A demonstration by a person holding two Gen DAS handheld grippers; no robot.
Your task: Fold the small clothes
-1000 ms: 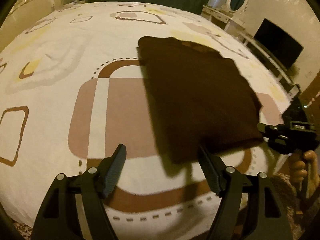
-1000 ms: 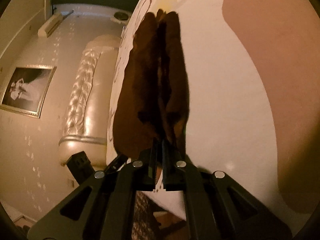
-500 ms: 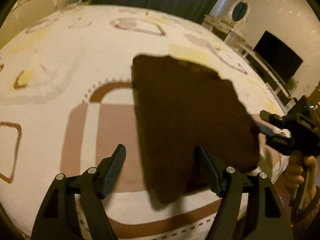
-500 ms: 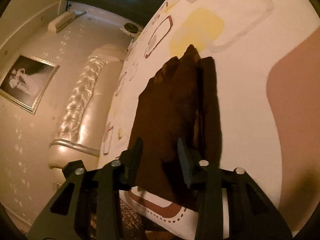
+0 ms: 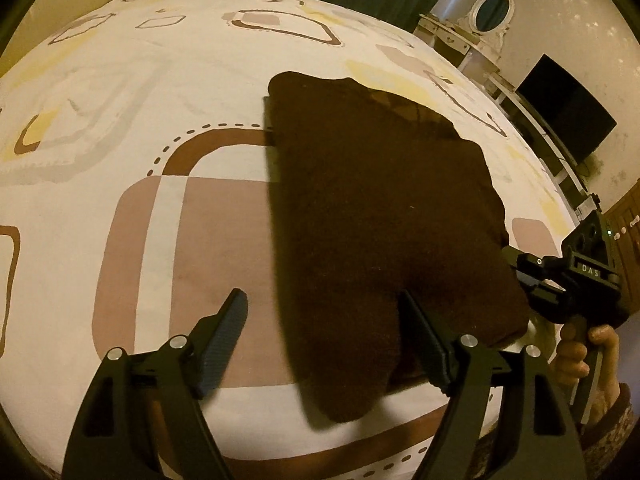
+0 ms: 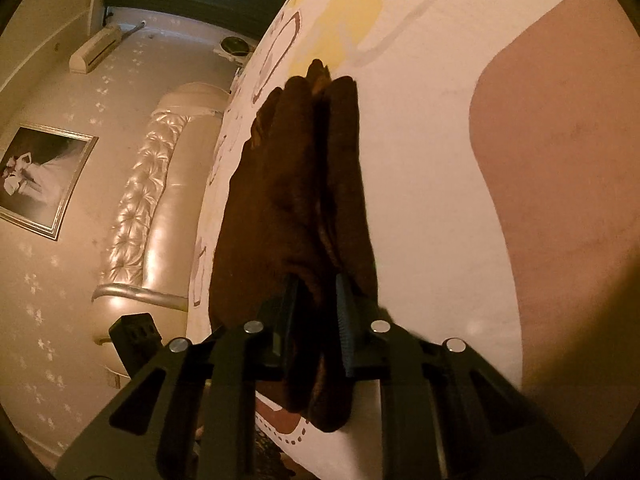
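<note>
A dark brown folded garment (image 5: 380,216) lies on the patterned bed sheet (image 5: 120,80). My left gripper (image 5: 320,332) is open, its fingers standing either side of the garment's near corner, above the sheet. My right gripper (image 6: 316,304) has its jaws partly closed around the garment's thick folded edge (image 6: 304,208); cloth fills the gap between them. The right gripper also shows in the left wrist view (image 5: 576,284) at the garment's right edge, held by a hand.
The bed edge runs along the near side (image 5: 280,452). A tufted headboard (image 6: 152,200) and a framed picture (image 6: 40,184) are at the left in the right wrist view. A dresser with an oval mirror (image 5: 492,12) and a dark TV (image 5: 568,108) stand beyond the bed.
The right gripper opened from shut, then narrowed again around the garment's folded edge. The garment shifted towards me and settled on the sheet. The left gripper stayed open.
</note>
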